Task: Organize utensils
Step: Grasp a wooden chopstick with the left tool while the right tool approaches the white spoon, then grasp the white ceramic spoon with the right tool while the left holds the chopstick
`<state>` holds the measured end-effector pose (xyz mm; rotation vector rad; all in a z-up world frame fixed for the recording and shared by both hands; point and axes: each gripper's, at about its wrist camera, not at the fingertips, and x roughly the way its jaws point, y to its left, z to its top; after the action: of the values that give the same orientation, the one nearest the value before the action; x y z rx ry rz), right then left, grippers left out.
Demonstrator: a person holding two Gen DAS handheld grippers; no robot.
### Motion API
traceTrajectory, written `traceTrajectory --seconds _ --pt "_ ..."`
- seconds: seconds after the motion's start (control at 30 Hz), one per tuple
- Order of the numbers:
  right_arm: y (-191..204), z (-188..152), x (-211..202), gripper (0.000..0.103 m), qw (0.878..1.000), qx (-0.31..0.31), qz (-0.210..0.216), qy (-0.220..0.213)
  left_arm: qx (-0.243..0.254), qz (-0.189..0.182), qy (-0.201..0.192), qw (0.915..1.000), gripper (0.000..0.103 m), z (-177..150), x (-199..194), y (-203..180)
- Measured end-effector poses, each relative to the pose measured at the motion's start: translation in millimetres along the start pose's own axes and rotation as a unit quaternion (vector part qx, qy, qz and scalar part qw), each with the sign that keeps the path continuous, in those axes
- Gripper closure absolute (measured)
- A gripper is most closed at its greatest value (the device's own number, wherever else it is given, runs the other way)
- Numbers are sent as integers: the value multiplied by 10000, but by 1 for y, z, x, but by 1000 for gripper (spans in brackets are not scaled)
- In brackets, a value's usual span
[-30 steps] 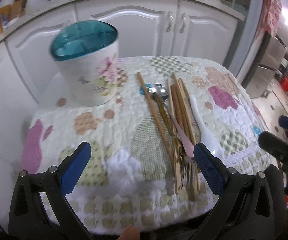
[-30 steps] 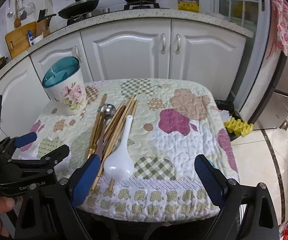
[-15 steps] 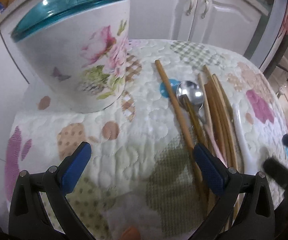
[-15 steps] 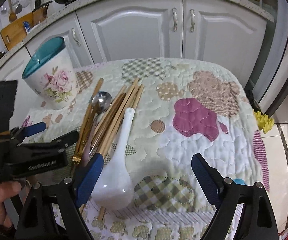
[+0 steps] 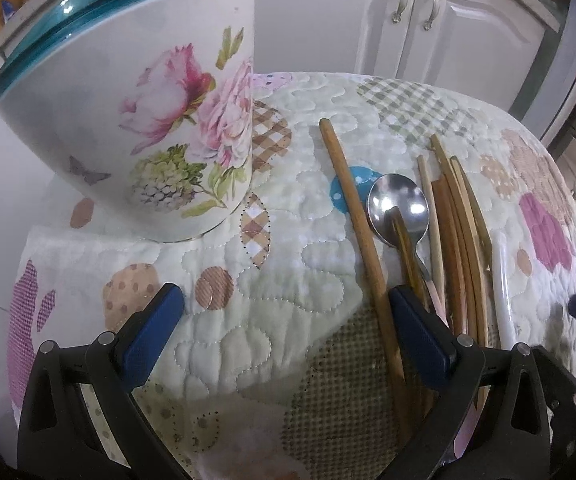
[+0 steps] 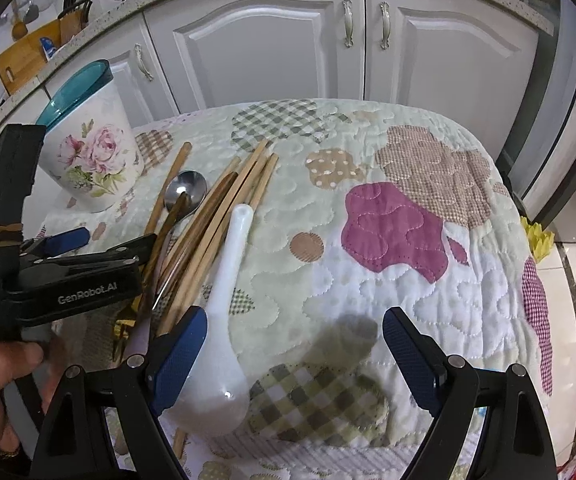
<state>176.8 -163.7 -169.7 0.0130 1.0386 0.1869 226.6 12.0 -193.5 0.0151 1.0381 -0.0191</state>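
A floral utensil holder (image 5: 160,120) with a teal rim stands at the far left of the quilted table; it also shows in the right wrist view (image 6: 88,148). Beside it lie wooden chopsticks (image 5: 360,232), a metal spoon (image 5: 398,208) and a white ceramic spoon (image 6: 224,320). My left gripper (image 5: 284,332) is open and empty, low over the cloth, its right finger beside the leftmost chopstick. My right gripper (image 6: 296,352) is open and empty, its left finger next to the white spoon's bowl. The left gripper also appears in the right wrist view (image 6: 100,244).
The patchwork quilt (image 6: 388,240) covers a small table with its edge near me. White cabinets (image 6: 288,40) stand behind. A yellow object (image 6: 538,238) lies on the floor at the right.
Both grippers have moved forward and lower over the table. The holder and the utensils look much nearer in the left wrist view. Nothing was picked up.
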Motion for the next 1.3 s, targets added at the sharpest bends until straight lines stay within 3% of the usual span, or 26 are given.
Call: traceTrajectory --seconds 0.07,0.13,0.23,0.53,0.7,0.77,0.83,0.9,0.97,1.23,1.3 --pt "-1 3 4 14 10000 -8 25 7 149 -59 -114 9998 17 2 0 -4" --pt "0 5 5 16 10000 -34 39 2 270 -121 -167 9994 38 3 -2 -7" --pt "0 9 6 16 10000 -40 88 -26 505 -197 -215 9983 54 7 -3 -15" --pt "-2 10 4 16 10000 -11 38 -39 380 -378 -73 9985 51 39 15 -16" --pt "-3 10 7 16 10000 -45 23 -6 316 -297 10 9991 51 51 22 -20" --pt "-2 9 7 16 10000 -51 26 -7 424 -258 1 9988 57 50 21 -24" --pt "-4 9 7 16 10000 -39 34 -18 621 -311 -40 9976 83 46 17 -31" --pt "-6 10 8 16 10000 -11 34 -21 750 -332 -39 9966 95 41 13 -34" --pt "-7 12 10 16 10000 2 45 -9 819 -369 -50 9959 97 35 8 -33" --pt "-2 21 21 32 9992 -15 383 64 939 -628 55 9936 97 4 -9 -10" --pt "1 26 27 40 9989 -38 448 106 904 -781 86 9928 97 -4 -15 -3"
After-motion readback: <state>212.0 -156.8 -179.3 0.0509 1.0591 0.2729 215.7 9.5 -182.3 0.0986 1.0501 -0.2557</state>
